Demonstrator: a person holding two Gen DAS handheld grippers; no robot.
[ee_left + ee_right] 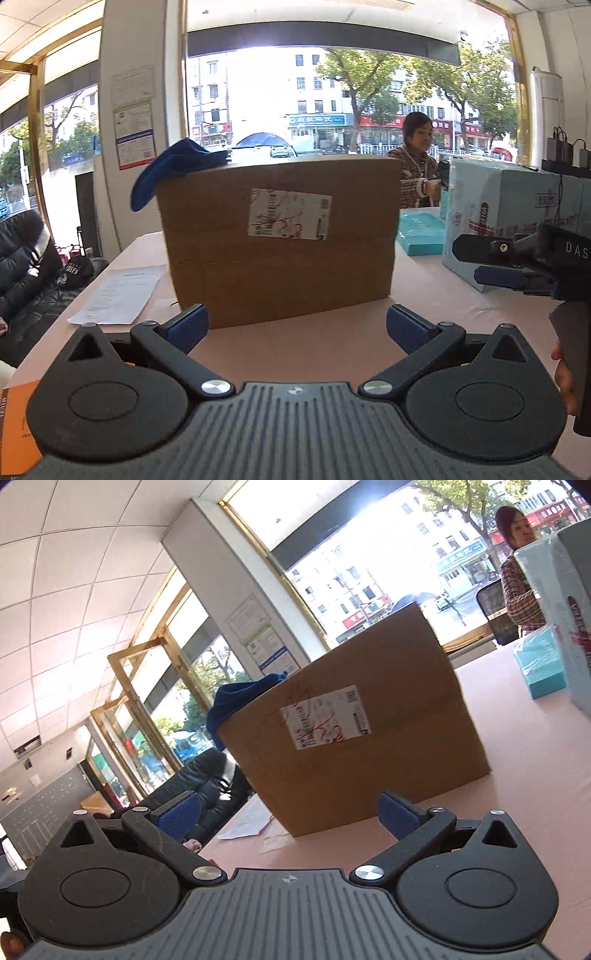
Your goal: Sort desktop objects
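Both grippers, left gripper and right gripper, hover with fingers spread and empty near the cardboard box. Any reach should, I judge, come in level and clear of its near face. It stands upright mid-table, labelled, a blue cloth draped over its far-left top corner.
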